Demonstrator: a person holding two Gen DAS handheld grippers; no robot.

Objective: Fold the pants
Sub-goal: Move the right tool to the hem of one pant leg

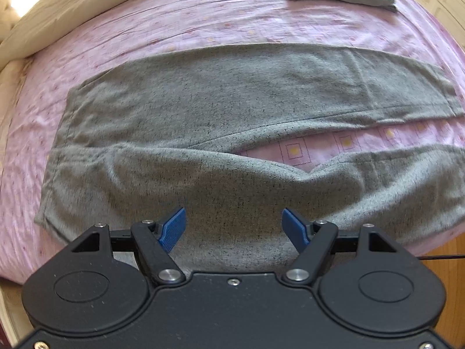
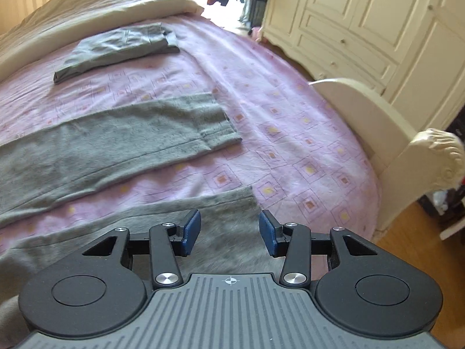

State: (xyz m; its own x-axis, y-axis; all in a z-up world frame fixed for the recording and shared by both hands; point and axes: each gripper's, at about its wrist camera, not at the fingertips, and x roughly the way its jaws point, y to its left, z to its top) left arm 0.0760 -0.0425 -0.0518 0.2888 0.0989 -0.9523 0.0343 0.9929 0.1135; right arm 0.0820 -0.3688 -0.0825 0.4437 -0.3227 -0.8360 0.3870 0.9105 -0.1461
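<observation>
Left wrist view: grey pants (image 1: 203, 110) flat on pink bedsheet (image 1: 174, 23), waist end under left gripper (image 1: 234, 226), jaws wide, nothing clamped. Right gripper (image 2: 229, 232) over near leg's cuff end, pads apart, not gripping. Folded grey garment (image 2: 116, 49) well beyond, wardrobe (image 2: 363, 23) right.

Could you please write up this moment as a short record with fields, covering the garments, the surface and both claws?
surface: bed with pink patterned sheet
garment in work: grey pants, spread flat, legs apart, sheet showing between them
near leg: rumpled, cuff end below the right claw
other garment: folded grey piece, lying apart at the far side
left claw: open, above the near leg, nothing gripped
right claw: open, nothing gripped
fold: not yet begun
</observation>
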